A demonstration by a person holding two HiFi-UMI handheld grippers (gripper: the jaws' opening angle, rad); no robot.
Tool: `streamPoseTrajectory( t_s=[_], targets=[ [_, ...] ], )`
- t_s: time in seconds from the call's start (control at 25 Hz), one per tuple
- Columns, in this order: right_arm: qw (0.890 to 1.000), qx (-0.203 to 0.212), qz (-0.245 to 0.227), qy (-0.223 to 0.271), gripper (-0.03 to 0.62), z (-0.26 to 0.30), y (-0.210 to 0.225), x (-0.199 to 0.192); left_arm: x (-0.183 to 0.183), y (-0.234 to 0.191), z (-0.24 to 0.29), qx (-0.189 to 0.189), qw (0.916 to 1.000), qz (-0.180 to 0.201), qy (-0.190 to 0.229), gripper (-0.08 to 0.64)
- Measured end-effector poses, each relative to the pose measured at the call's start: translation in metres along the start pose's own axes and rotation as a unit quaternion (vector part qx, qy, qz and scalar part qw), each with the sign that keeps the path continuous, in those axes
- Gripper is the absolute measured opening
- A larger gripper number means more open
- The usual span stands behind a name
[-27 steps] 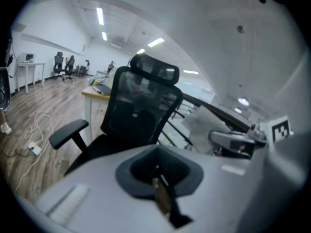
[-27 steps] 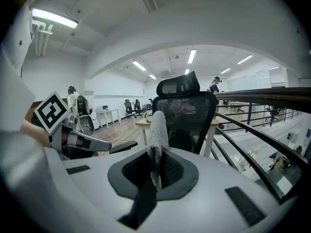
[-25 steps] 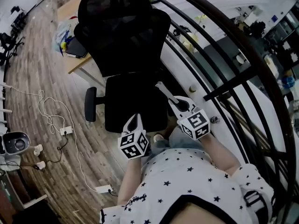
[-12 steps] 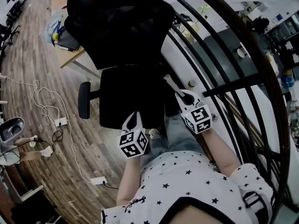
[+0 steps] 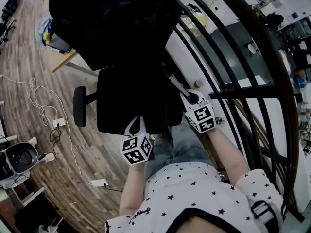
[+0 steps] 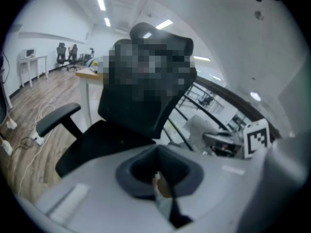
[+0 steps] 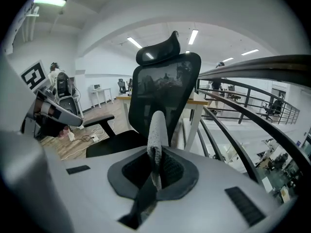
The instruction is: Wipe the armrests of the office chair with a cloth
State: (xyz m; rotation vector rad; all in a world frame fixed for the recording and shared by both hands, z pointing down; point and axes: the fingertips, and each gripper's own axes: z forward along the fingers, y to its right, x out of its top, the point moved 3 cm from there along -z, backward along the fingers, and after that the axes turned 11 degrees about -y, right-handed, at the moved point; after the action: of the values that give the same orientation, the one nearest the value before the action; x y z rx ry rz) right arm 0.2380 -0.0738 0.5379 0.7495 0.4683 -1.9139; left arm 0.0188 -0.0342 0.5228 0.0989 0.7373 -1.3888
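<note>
Right gripper [image 7: 155,173] is clamped on the cloth [image 7: 157,130] — a grey strip standing up out of the closed jaws, in free air and touching nothing. Left gripper [image 6: 158,182] has its jaws together, with nothing of the task held in them as far as I can see. The chair [image 5: 121,101] sits straight ahead of both tools, its seat just beyond the tips. One armrest [image 6: 57,117] is ahead and off to the left of the left gripper, well apart from the cloth. The other armrest I can't pick out — possibly hidden near the right gripper. My read: cloth in hand, no wiping contact now, both armrests look left to do.
</note>
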Motion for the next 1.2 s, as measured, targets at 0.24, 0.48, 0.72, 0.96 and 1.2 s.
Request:
streamPoseTrajectory(
  t_s=[0.24,0.48,0.72,0.96,1.2],
  targets=[
    [1.0,0.004,-0.009,-0.021,0.026,0.032,0.02,-0.006,0.008,0.005,0.023,-0.001,0.9999,0.002,-0.011,0.008],
    [0.998,0.015,-0.032,-0.053,0.026,0.065,0.029,-0.015,0.015,0.008,0.042,-0.004,0.9997,0.008,-0.021,0.008],
    [0.994,0.027,-0.056,-0.086,0.026,0.094,0.032,-0.024,0.017,0.011,0.052,-0.006,0.9994,0.012,-0.031,0.008],
    [0.991,0.035,-0.065,-0.112,0.026,0.11,0.034,-0.035,0.011,0.011,0.057,-0.002,0.9993,0.003,-0.038,0.008],
    [0.988,0.038,-0.069,-0.131,0.026,0.118,0.032,-0.043,0.007,0.012,0.058,-0.001,0.9991,0.003,-0.042,0.008]
  ],
)
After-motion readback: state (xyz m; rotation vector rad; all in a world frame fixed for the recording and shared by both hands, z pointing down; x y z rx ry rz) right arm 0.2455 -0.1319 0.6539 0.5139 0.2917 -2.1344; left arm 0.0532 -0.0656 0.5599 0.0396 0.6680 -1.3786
